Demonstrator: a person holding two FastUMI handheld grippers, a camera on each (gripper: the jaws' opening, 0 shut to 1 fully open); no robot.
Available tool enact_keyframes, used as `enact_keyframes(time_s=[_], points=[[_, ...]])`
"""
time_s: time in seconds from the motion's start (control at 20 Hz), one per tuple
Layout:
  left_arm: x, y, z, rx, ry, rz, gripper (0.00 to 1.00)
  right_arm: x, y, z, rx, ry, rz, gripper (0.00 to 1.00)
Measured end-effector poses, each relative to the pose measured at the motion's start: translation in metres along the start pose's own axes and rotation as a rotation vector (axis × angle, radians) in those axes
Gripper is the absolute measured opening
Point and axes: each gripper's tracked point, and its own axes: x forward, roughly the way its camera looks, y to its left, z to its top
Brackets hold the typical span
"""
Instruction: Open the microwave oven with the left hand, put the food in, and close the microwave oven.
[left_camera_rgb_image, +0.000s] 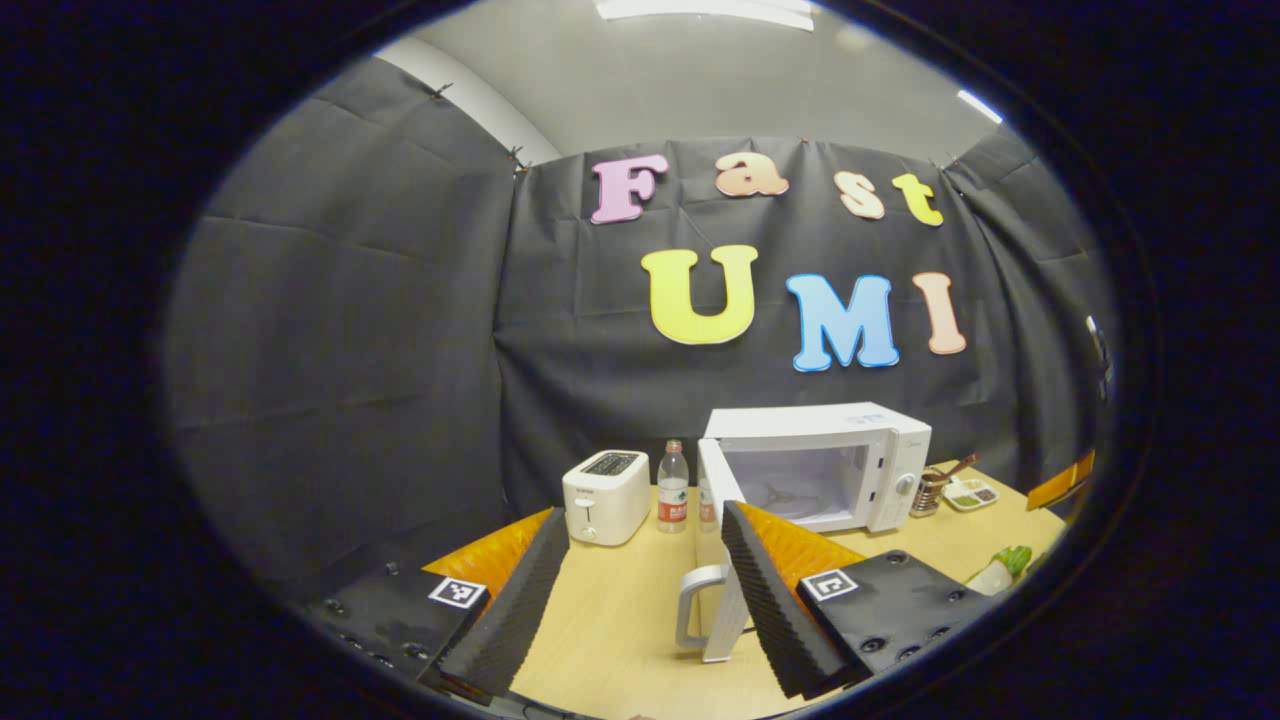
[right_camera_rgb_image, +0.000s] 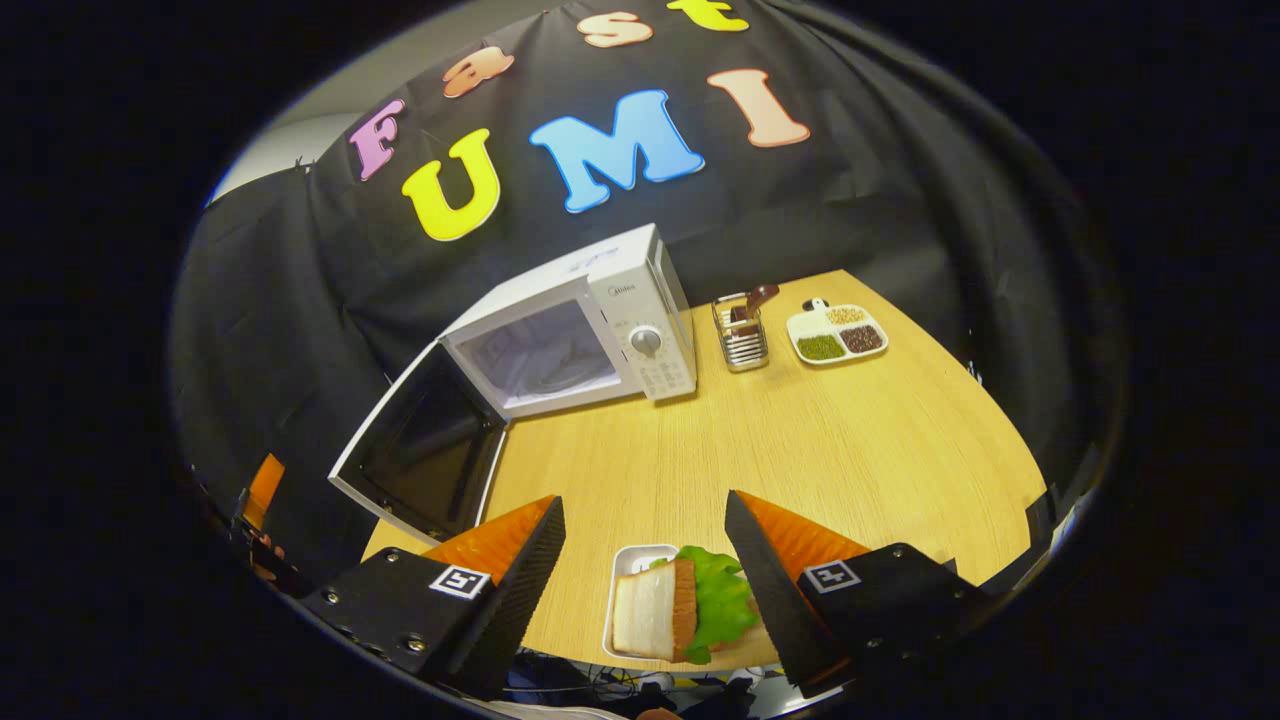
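A light wooden table (right_camera_rgb_image: 800, 450) with a fine grain carries everything. A white microwave (right_camera_rgb_image: 640, 300) stands at its back edge against the black cloth, its door (right_camera_rgb_image: 425, 445) swung wide open to the side. Just beside the microwave stands a metal holder (right_camera_rgb_image: 740, 340) with utensils in it, and next to that lies a small white divided dish (right_camera_rgb_image: 835, 333) of grains. At the near edge rests a white tray (right_camera_rgb_image: 635, 560) with a slab of meat and green lettuce on it. In the left gripper view a white toaster (left_camera_rgb_image: 605, 495) and a water bottle (left_camera_rgb_image: 673, 487) stand side by side left of the microwave.
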Motion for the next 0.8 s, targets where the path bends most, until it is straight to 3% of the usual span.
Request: enact_keyframes(time_s=[0.3, 0.7, 0.8], points=[[-0.022, -0.021, 0.023, 0.039, -0.027, 0.025, 0.96, 0.019, -0.034, -0.05, 0.057, 0.201, 0.008, 0.98], [-0.043, -0.033, 0.011, 0.062, 0.031, 0.081, 1.0, 0.029, -0.032, -0.109, 0.172, 0.403, 0.119, 0.96], [-0.048, -0.035, 0.014, 0.05, 0.028, 0.093, 1.0, 0.028, -0.028, -0.117, 0.215, 0.449, 0.155, 0.84]])
